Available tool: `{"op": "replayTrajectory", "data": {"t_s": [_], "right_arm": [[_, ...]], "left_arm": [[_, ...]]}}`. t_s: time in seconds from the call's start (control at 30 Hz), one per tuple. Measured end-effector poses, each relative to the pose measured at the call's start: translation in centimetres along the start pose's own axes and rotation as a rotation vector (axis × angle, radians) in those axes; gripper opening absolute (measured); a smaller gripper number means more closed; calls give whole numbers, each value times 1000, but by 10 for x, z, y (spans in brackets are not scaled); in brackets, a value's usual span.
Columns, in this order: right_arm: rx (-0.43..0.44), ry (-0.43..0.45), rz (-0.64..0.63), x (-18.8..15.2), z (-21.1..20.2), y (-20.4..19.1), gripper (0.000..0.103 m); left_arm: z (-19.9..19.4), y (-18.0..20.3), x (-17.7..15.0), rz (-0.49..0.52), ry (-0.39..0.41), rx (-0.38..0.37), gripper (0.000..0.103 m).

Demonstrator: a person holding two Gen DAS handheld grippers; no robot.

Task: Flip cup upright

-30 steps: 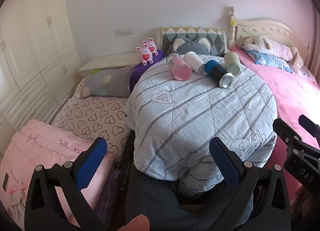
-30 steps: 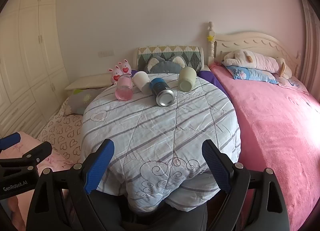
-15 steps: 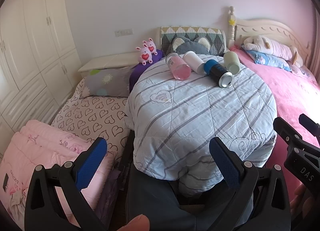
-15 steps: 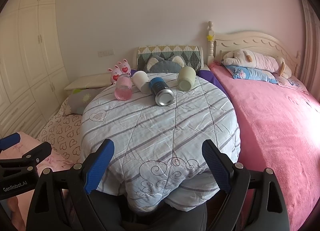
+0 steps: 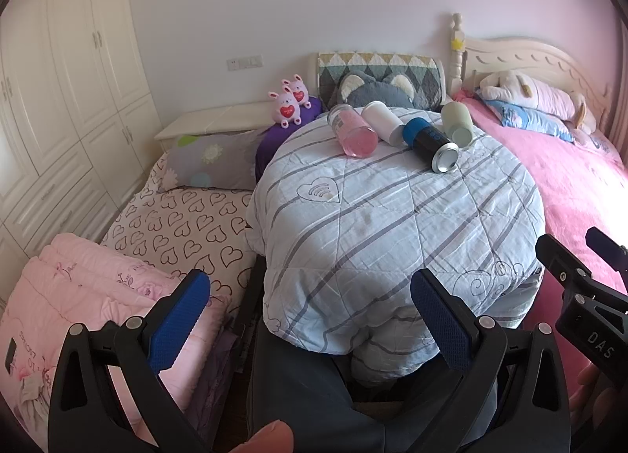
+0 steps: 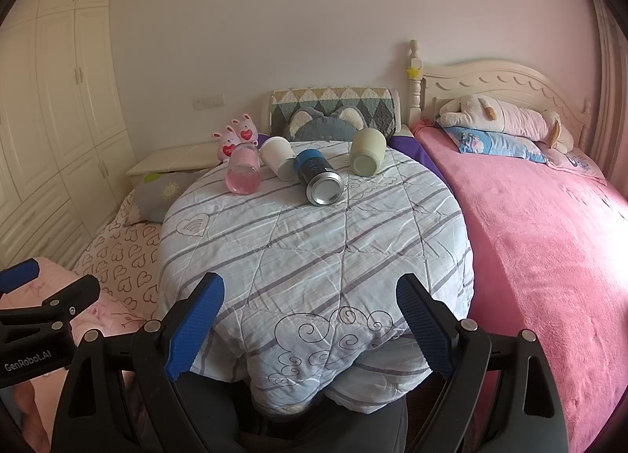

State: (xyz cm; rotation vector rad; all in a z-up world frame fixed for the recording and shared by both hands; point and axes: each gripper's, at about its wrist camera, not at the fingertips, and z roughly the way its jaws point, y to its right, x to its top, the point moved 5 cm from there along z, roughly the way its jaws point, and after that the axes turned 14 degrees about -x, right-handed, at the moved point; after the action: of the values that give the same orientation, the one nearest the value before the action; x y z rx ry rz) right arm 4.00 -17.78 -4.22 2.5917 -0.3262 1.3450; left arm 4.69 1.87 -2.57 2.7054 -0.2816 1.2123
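Note:
Several cups lie on their sides at the far edge of a round table covered by a striped quilt (image 6: 314, 249): a pink glass cup (image 6: 243, 173), a white cup (image 6: 278, 156), a blue and black metal cup (image 6: 318, 177) and a pale green cup (image 6: 367, 157). They also show in the left wrist view: pink (image 5: 352, 130), white (image 5: 384, 122), blue and black (image 5: 431, 144), green (image 5: 457, 123). My left gripper (image 5: 310, 319) and right gripper (image 6: 310, 327) are both open and empty, at the table's near edge, far from the cups.
A pink bed (image 6: 549, 225) with plush toys lies to the right. A small bed with a heart-pattern sheet (image 5: 184, 225) and a folded pink blanket (image 5: 78, 288) lies to the left. White wardrobes (image 5: 59, 99) line the left wall. Two pink bunny toys (image 6: 235, 137) stand behind the table.

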Motion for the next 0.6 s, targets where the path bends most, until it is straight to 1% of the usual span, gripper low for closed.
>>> {"op": "replayTrajectory", "data": {"t_s": [0.23, 0.37, 0.5, 0.6], "right_arm": [[6, -15, -8, -2, 6, -5, 90], [5, -24, -20, 4, 15, -9, 90], [5, -33, -38, 18, 33, -14, 90], [11, -51, -59, 30, 54, -23, 90]], "left_arm": [[4, -3, 1, 0, -2, 4, 103], [15, -5, 6, 8, -7, 14, 103], [36, -15, 13, 0, -22, 28, 103], [55, -28, 22, -18, -37, 43, 103]]}}
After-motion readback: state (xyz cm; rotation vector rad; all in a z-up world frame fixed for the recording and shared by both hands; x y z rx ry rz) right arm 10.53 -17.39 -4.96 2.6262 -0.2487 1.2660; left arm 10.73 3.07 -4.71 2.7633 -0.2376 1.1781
